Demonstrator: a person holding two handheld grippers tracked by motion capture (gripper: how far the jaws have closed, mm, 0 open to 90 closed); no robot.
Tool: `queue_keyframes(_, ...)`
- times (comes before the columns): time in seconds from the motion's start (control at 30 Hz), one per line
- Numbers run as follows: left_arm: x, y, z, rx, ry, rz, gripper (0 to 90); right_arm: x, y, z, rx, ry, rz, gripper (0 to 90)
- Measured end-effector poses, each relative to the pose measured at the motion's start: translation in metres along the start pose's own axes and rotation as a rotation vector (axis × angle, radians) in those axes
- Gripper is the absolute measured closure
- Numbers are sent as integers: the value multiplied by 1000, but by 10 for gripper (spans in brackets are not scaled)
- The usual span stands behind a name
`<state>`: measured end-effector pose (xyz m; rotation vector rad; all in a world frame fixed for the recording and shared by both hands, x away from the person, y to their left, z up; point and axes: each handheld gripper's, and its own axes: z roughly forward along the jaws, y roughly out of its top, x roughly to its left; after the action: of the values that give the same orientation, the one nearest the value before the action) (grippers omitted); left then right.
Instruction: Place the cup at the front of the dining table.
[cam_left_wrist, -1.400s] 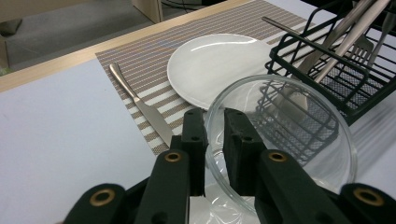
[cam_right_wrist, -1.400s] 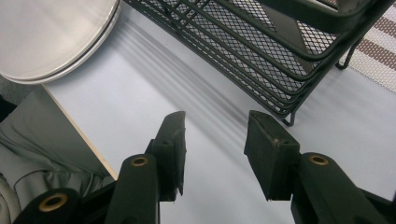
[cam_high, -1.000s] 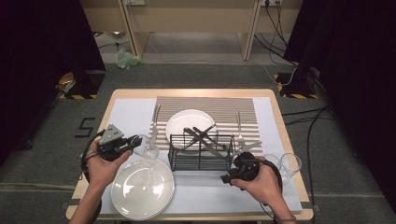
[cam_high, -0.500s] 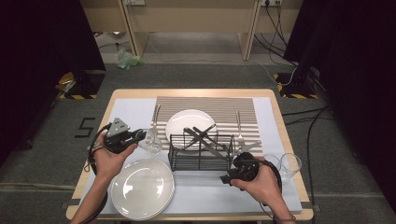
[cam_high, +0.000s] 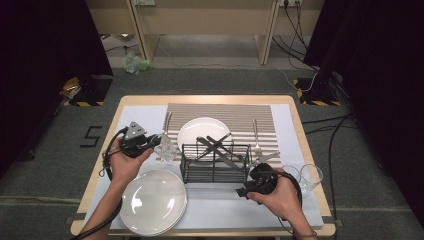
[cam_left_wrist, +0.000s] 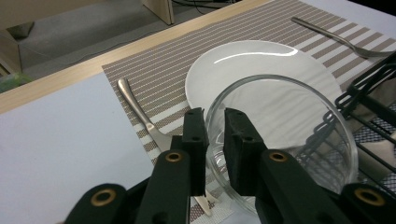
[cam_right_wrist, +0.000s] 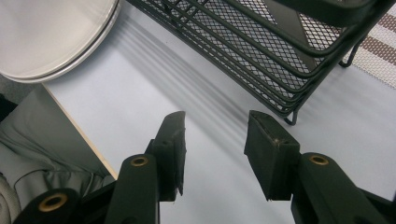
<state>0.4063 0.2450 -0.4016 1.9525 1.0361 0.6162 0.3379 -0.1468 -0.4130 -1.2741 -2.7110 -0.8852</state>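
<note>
Clear glass bowl (cam_left_wrist: 285, 140) pinched by its rim in the left gripper (cam_left_wrist: 215, 126), one jaw inside the wall and one outside, carried tilted above the near-left corner of the striped placemat (cam_left_wrist: 243, 42), close to the small white plate (cam_left_wrist: 243, 65) and just beside the black wire rack (cam_left_wrist: 373, 121). Thin, slick rim under narrow pads: easy to slip or swing down under its own weight and strike the plate beneath. Could also clip the rack's wire on a sideways drift, with chipping or a knocked rack to follow. Fork (cam_left_wrist: 140, 109) directly below the jaws, so a low pass might catch its handle and skid it off the mat. Contact between pads and glass probably firm, though hard to confirm through the transparent wall. Farther out, right gripper (cam_right_wrist: 215, 135) with jaws apart and nothing between them, low over the pale blue mat (cam_right_wrist: 154, 88) by the rack's near corner, the large plates (cam_high: 153, 202) off to one side; a careless sweep there could nudge the rack or the two glasses (cam_high: 305, 176) at the table's right edge.
</note>
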Motion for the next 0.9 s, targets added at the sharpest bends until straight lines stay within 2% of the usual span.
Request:
queue_keyframes(0.47, -2, -1, 21, 42, -18, 5, 788, 0, 0, 1, 2, 2, -4, 575)
queue_keyframes(0.77, 0, -1, 28, 80, -27, -7, 788, -2, -1, 0, -2, 0, -2, 575)
queue_keyframes(0.9, 3, 2, 31, 99, -33, -32, 787, -2, -1, 0, -1, 2, -1, 572)
